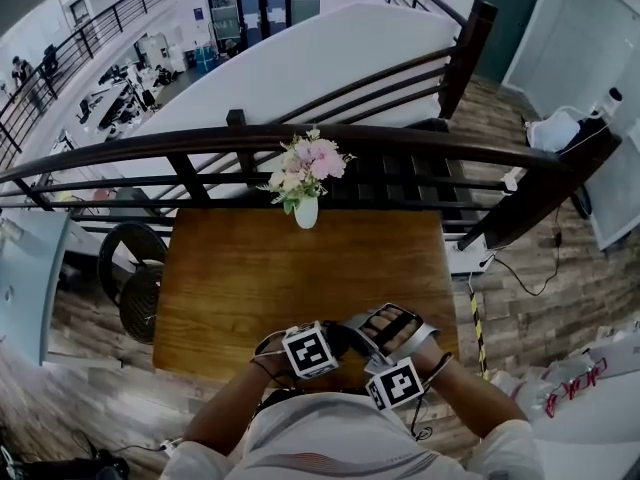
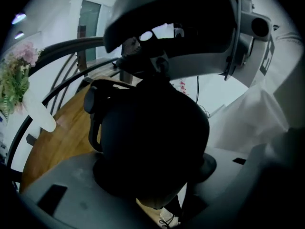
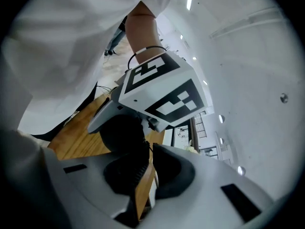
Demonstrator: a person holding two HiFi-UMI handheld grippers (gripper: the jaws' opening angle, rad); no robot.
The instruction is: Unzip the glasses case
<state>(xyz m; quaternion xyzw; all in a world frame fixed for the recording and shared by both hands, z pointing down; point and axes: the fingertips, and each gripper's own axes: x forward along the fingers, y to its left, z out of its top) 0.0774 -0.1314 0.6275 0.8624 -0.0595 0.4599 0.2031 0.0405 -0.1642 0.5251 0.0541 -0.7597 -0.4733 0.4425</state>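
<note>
The black rounded glasses case (image 2: 152, 142) fills the left gripper view, with my left gripper (image 2: 152, 175) shut around its wide body. In the head view both grippers meet over the table's near edge, the left gripper (image 1: 340, 343) beside the right gripper (image 1: 368, 336). In the right gripper view the case (image 3: 121, 132) sits just past my right gripper (image 3: 145, 156). Its pads stand a narrow slit apart, and wood shows through the slit. A thin dark strand from the case lies at their tips; whether it is pinched is hidden.
The wooden table (image 1: 300, 268) carries a white vase of pink flowers (image 1: 307, 183) at its far edge. A dark railing (image 1: 200, 138) runs behind it. A round black chair (image 1: 135, 268) stands at the table's left. My white sleeves crowd the near edge.
</note>
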